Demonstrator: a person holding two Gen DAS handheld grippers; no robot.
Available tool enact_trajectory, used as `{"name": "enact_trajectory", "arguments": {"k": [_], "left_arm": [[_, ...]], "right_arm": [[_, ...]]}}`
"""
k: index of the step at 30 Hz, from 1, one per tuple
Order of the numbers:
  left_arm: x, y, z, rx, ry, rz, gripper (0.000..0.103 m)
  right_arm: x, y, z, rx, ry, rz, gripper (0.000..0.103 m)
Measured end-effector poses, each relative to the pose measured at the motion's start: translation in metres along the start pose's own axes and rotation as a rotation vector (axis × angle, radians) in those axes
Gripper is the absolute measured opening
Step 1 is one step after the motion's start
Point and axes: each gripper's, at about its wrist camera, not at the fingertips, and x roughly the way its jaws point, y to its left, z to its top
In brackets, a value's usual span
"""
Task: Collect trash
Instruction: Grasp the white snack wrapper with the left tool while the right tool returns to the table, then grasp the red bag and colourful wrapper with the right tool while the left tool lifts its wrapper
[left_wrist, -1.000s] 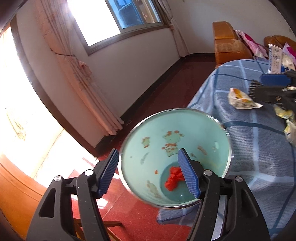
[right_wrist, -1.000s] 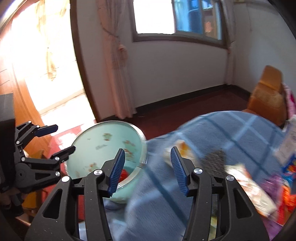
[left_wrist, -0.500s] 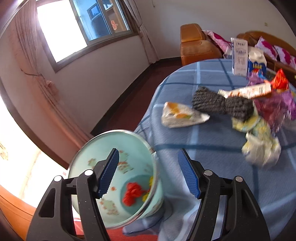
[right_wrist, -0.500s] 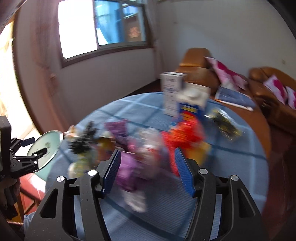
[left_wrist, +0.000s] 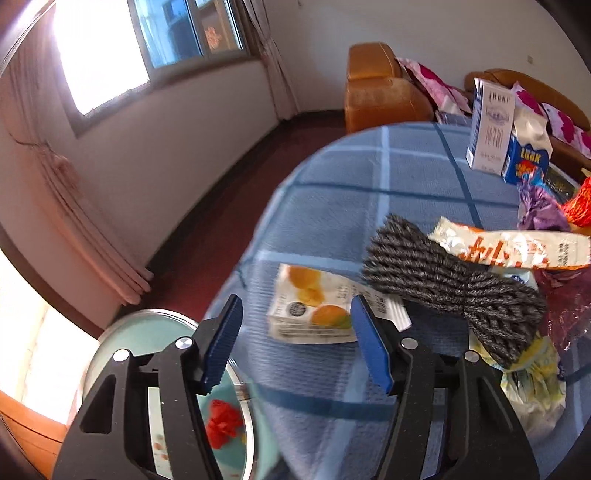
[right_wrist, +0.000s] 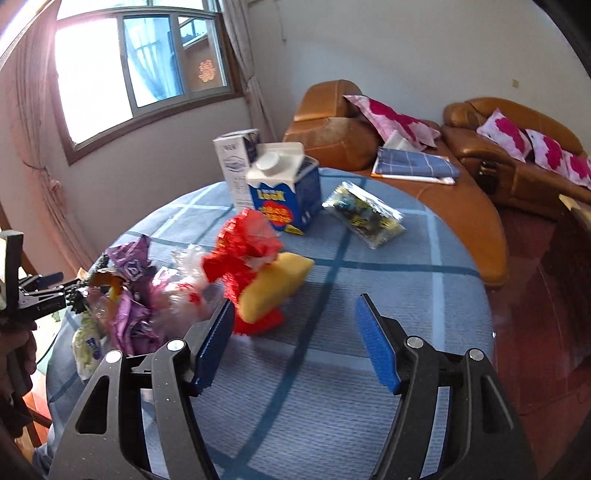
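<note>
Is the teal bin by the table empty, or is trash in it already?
Not empty: the teal bin holds a crumpled red scrap at its bottom.

Two wrist views, shared table (left_wrist: 406, 173)

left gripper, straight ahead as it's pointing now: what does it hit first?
Probably the flat snack wrapper with orange fruit print, lying on the blue checked tablecloth between the closing left gripper jaws' line; depth unclear.

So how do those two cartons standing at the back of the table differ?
The white carton is tall, slim and flat-topped, with pale printing. The blue carton is shorter and wider, with a sloped white top, a round cap and bold yellow and red print. The white one stands behind the blue one in the right view. Both stand upright, close together, on the checked tablecloth.
</note>
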Motion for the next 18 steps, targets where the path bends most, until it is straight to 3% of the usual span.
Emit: {"name": "enact_trajectory", "arguments": {"k": [2, 3, 6, 8, 14, 18], "left_arm": [[0.003, -0.002, -0.002, -0.015, -0.006, -0.018, 0.058], [0.004, -0.003, -0.002, -0.016, -0.008, -0.036, 0.048], [0.006, -0.003, -0.006, -0.032, 0.005, -0.094, 0.040], [0.007, -0.005, -0.008, -0.025, 0.018, -0.101, 0.018], [-0.002, -0.004, -0.011, -0.027, 0.015, -0.130, 0.004], [-0.016, 0.001, -0.012, -0.036, -0.007, -0.144, 0.002]], "right_arm": [[0.002, -0.004, -0.003, 0.004, 0.007, -0.004, 0.067], [0.002, -0.005, -0.004, 0.007, 0.009, -0.003, 0.067], [0.004, -0.008, -0.007, 0.017, 0.013, 0.001, 0.068], [0.003, -0.008, -0.008, 0.022, 0.012, 0.004, 0.068], [0.002, -0.007, -0.009, 0.026, 0.006, 0.013, 0.069], [0.001, -0.007, -0.008, 0.032, 0.000, 0.009, 0.069]]}}
